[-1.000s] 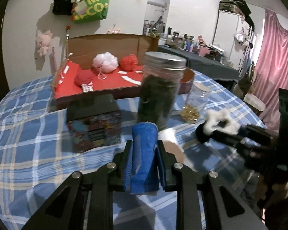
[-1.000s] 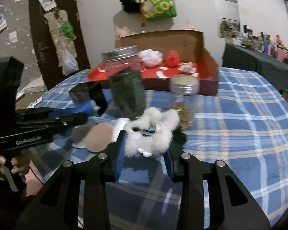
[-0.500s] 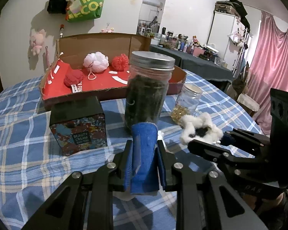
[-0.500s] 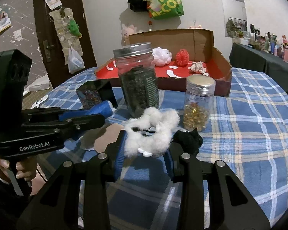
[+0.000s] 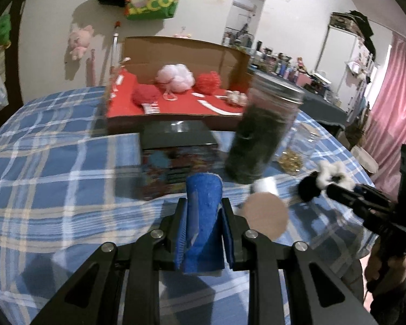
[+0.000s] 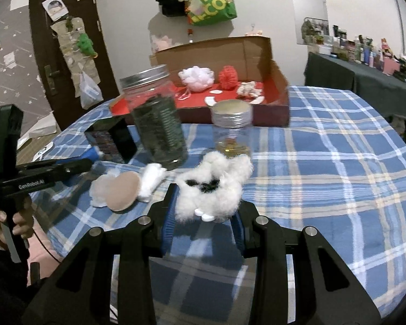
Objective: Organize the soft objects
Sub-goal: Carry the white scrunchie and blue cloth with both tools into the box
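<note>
Left wrist view: we see the left gripper clamped on a rolled blue cloth standing up between its fingers; ahead of it stand a patterned box and a dark-filled jar; a round tan pad lies just to its right on the bench.

Right wrist view: the right gripper grips a white fluffy toy; beyond it sits a small jar, and farther off a red-lined cardboard box holding puffs.
</note>
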`<action>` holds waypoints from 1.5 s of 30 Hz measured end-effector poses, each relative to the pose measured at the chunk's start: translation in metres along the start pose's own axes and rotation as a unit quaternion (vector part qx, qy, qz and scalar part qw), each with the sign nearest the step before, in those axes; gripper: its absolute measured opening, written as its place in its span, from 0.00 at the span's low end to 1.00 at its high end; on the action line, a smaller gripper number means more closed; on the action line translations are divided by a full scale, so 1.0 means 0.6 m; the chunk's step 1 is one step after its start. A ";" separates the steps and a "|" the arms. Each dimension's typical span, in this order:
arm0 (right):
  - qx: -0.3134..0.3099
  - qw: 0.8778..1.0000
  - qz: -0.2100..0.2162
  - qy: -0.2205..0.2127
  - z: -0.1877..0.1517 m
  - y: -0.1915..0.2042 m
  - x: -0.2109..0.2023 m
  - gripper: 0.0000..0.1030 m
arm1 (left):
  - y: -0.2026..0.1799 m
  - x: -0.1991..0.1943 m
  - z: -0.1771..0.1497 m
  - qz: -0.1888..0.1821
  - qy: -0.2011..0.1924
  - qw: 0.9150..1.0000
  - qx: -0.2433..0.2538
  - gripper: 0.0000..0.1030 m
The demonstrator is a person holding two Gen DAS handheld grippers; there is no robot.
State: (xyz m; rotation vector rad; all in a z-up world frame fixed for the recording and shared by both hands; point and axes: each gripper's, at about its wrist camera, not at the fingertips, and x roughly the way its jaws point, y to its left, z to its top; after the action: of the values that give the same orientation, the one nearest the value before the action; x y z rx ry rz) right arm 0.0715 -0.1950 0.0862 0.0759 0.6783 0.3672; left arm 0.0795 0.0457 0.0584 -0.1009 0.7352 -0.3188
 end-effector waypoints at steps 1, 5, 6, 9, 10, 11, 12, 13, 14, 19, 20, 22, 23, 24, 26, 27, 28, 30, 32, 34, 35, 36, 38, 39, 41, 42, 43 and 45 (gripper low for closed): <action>0.001 1.000 -0.004 0.000 0.001 -0.005 -0.001 0.33 | 0.008 -0.003 -0.001 0.007 -0.001 1.000 -0.003 0.24; 0.009 1.000 -0.014 0.003 0.006 -0.022 -0.003 0.33 | 0.036 -0.013 -0.003 0.025 0.000 1.000 -0.014 0.24; 0.009 1.000 -0.016 0.003 0.007 -0.025 -0.003 0.33 | 0.042 -0.013 -0.002 0.029 0.002 0.999 -0.015 0.24; 0.010 1.000 -0.027 0.007 0.009 -0.035 -0.002 0.33 | 0.063 -0.016 -0.004 0.042 0.007 0.999 -0.020 0.24; 0.011 1.000 -0.028 0.010 0.009 -0.038 -0.001 0.33 | 0.070 -0.017 -0.004 0.048 0.008 0.999 -0.022 0.24; 0.012 0.999 -0.030 0.012 0.010 -0.043 0.001 0.33 | 0.075 -0.016 -0.005 0.051 0.010 0.998 -0.024 0.24; 0.012 0.999 -0.034 0.015 0.011 -0.046 0.003 0.33 | 0.082 -0.016 -0.004 0.054 0.012 0.998 -0.026 0.24; 0.012 0.999 -0.038 0.018 0.012 -0.051 0.006 0.33 | 0.088 -0.016 -0.003 0.058 0.014 0.998 -0.029 0.24; 0.011 0.999 -0.039 0.020 0.013 -0.055 0.007 0.33 | 0.093 -0.016 -0.001 0.062 0.016 0.997 -0.030 0.24; -0.005 0.999 -0.047 0.027 0.026 -0.074 0.020 0.33 | 0.117 0.000 0.015 0.075 0.024 0.997 -0.016 0.24; -0.010 0.998 -0.048 0.028 0.031 -0.078 0.024 0.33 | 0.121 0.004 0.020 0.076 0.025 0.997 -0.012 0.24; -0.024 0.998 -0.053 0.028 0.041 -0.082 0.031 0.33 | 0.125 0.012 0.033 0.077 0.026 0.997 0.004 0.24; -0.031 0.998 -0.056 0.029 0.045 -0.084 0.034 0.33 | 0.128 0.014 0.039 0.080 0.023 0.996 0.015 0.24; -0.036 0.997 -0.056 0.029 0.050 -0.087 0.037 0.33 | 0.129 0.015 0.044 0.080 0.020 0.996 0.024 0.24; -0.042 0.997 -0.053 0.029 0.059 -0.093 0.043 0.33 | 0.132 0.022 0.055 0.080 0.019 0.996 0.042 0.24; -0.045 0.997 -0.052 0.031 0.063 -0.097 0.047 0.33 | 0.133 0.025 0.060 0.077 0.020 0.996 0.049 0.24; -0.051 0.997 -0.048 0.032 0.069 -0.100 0.052 0.33 | 0.134 0.028 0.064 0.072 0.019 0.996 0.058 0.24; -0.064 0.996 -0.046 0.035 0.078 -0.104 0.059 0.33 | 0.133 0.035 0.072 0.064 0.018 0.995 0.075 0.24; -0.077 0.995 -0.043 0.041 0.086 -0.107 0.067 0.33 | 0.134 0.042 0.082 0.055 0.017 0.994 0.089 0.24; -0.085 0.994 -0.039 0.047 0.094 -0.109 0.076 0.33 | 0.136 0.050 0.091 0.048 0.021 0.994 0.098 0.24; -0.088 0.994 -0.040 0.050 0.096 -0.110 0.079 0.33 | 0.137 0.052 0.095 0.044 0.022 0.994 0.101 0.24; -0.091 0.994 -0.040 0.051 0.099 -0.110 0.083 0.33 | 0.138 0.054 0.099 0.039 0.020 0.994 0.103 0.24; -0.093 0.994 -0.036 0.053 0.105 -0.114 0.088 0.33 | 0.142 0.059 0.108 0.026 0.023 0.994 0.103 0.24; -0.092 0.994 -0.032 0.053 0.108 -0.115 0.090 0.33 | 0.142 0.062 0.111 0.025 0.024 0.994 0.104 0.24; -0.094 0.994 -0.023 0.055 0.114 -0.120 0.094 0.33 | 0.144 0.066 0.117 0.024 0.025 0.993 0.111 0.24; -0.099 0.993 -0.024 0.055 0.117 -0.120 0.096 0.33 | 0.145 0.068 0.120 0.021 0.025 0.993 0.112 0.24; -0.105 0.993 -0.024 0.054 0.120 -0.120 0.098 0.33 | 0.145 0.069 0.122 0.017 0.025 0.993 0.113 0.24; -0.107 0.993 -0.017 0.056 0.127 -0.120 0.101 0.33 | 0.144 0.071 0.127 0.012 0.025 0.993 0.118 0.24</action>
State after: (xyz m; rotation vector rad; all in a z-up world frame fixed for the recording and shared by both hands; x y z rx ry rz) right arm 0.1849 -0.2367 0.0956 -0.1614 0.7458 0.4119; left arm 0.1819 0.1122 0.0703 0.1412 0.7428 -0.3836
